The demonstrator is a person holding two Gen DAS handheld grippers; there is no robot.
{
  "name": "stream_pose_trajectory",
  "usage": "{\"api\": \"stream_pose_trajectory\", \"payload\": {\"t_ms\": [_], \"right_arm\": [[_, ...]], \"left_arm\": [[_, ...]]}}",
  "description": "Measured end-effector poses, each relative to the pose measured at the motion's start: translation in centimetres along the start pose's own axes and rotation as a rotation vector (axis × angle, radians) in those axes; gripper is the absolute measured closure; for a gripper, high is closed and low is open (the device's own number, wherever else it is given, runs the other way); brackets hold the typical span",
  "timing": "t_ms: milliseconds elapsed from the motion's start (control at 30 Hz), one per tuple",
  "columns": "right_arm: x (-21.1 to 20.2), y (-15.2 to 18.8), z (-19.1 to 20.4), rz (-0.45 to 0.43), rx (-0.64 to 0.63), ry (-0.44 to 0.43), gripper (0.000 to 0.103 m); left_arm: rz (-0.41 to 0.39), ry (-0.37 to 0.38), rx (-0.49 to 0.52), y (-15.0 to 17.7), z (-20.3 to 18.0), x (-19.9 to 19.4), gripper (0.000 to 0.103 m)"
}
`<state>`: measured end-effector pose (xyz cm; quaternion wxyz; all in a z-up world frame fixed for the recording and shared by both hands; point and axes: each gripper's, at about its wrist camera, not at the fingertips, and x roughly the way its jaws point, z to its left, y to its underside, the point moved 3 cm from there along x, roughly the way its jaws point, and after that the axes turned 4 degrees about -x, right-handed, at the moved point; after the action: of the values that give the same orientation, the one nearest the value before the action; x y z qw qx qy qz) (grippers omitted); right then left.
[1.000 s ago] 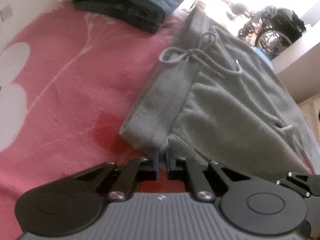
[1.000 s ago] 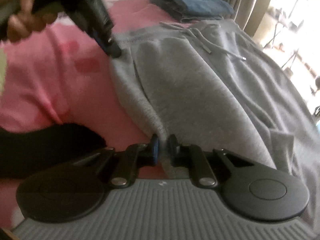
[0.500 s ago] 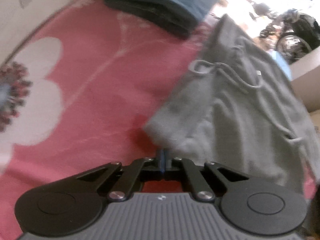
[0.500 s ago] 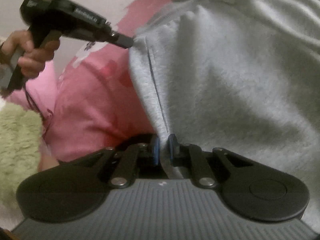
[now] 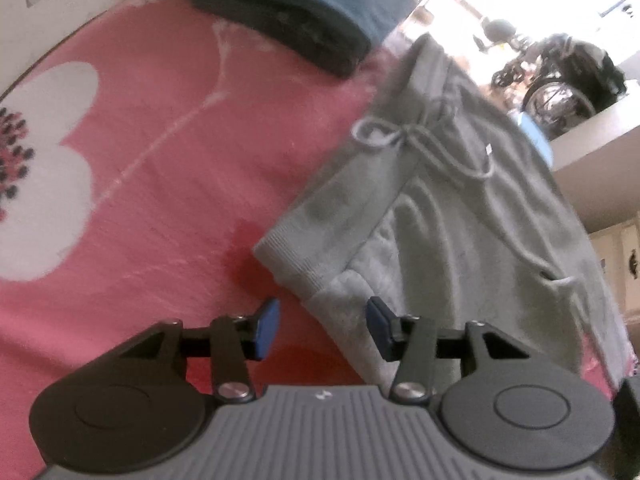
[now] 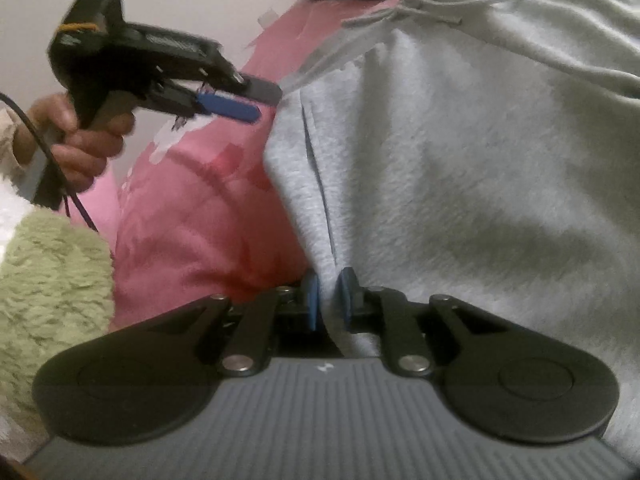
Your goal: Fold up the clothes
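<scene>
Grey sweatpants [image 5: 460, 216] with a tied drawstring [image 5: 416, 144] lie on a pink flowered bedspread [image 5: 160, 160]. My left gripper [image 5: 322, 328] is open, its blue pads either side of the waistband corner [image 5: 288, 256], holding nothing. It shows from the side in the right wrist view [image 6: 240, 104], just left of the cloth. My right gripper [image 6: 330, 300] is shut on the side edge of the sweatpants [image 6: 460, 160], lower down the leg.
A stack of folded dark blue clothes [image 5: 304, 12] lies at the far end of the bed. A green fluffy cloth [image 6: 48, 292] is at the near left. Bicycles [image 5: 560, 80] stand by a bright window beyond the bed.
My left gripper was shut on the waistband corner and has opened, letting it go. My right gripper keeps its hold and the cloth has risen towards it.
</scene>
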<state>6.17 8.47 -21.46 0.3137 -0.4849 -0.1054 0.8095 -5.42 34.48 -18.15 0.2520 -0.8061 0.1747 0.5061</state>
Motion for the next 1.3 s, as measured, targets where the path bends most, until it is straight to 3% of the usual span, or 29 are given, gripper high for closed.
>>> {"api": "stream_pose_trajectory", "payload": {"t_ms": [33, 67, 100, 167, 267, 467, 633, 733, 867, 1000, 1067, 1233, 1300], "right_arm": [[-0.2, 0.0, 0.0, -0.011, 0.006, 0.004, 0.09], [-0.4, 0.1, 0.1, -0.022, 0.012, 0.008, 0.09], [-0.5, 0.1, 0.2, -0.033, 0.016, 0.012, 0.09], [-0.6, 0.2, 0.5, -0.045, 0.016, 0.024, 0.09], [-0.6, 0.6, 0.9, -0.057, 0.02, 0.04, 0.088], [-2.7, 2.4, -1.3, -0.037, 0.128, 0.075, 0.084], [-7.5, 2.1, -2.7, -0.208, 0.225, 0.06, 0.084], [-8.4, 1.5, -4.4, -0.257, 0.286, 0.133, 0.084], [-5.0, 3.1, -6.8, -0.071, 0.356, 0.307, 0.085], [-5.3, 3.8, -6.8, -0.071, 0.398, 0.316, 0.085], [-5.9, 3.9, -6.6, -0.077, 0.415, 0.321, 0.085], [-9.1, 4.8, -6.0, -0.193, 0.443, 0.326, 0.084], [-9.8, 4.8, -6.3, -0.237, 0.475, 0.313, 0.084]], "left_arm": [[0.002, -0.011, 0.001, 0.1, -0.2, 0.5, 0.059], [0.004, -0.023, 0.002, 0.2, -0.4, 1.1, 0.082], [0.002, -0.037, 0.008, 0.3, -0.6, 1.4, 0.09], [-0.025, -0.08, 0.049, 0.5, -1.2, 0.9, 0.093], [-0.055, -0.137, 0.092, 0.7, -1.6, 0.4, 0.094], [-0.05, -0.164, 0.122, 0.9, -0.7, 1.8, 0.091], [-0.083, -0.195, 0.202, 1.3, -0.9, 1.1, 0.086], [-0.101, -0.227, 0.217, 1.3, -1.2, 1.2, 0.087], [-0.125, -0.294, 0.293, 1.7, -2.1, 2.2, 0.087], [-0.128, -0.306, 0.329, 1.9, -2.3, 2.1, 0.084], [-0.125, -0.307, 0.33, 2.0, -2.0, 1.2, 0.072], [-0.186, -0.344, 0.338, 2.3, -1.2, -2.4, 0.073], [-0.22, -0.321, 0.332, 2.4, -1.4, -3.7, 0.075]]}}
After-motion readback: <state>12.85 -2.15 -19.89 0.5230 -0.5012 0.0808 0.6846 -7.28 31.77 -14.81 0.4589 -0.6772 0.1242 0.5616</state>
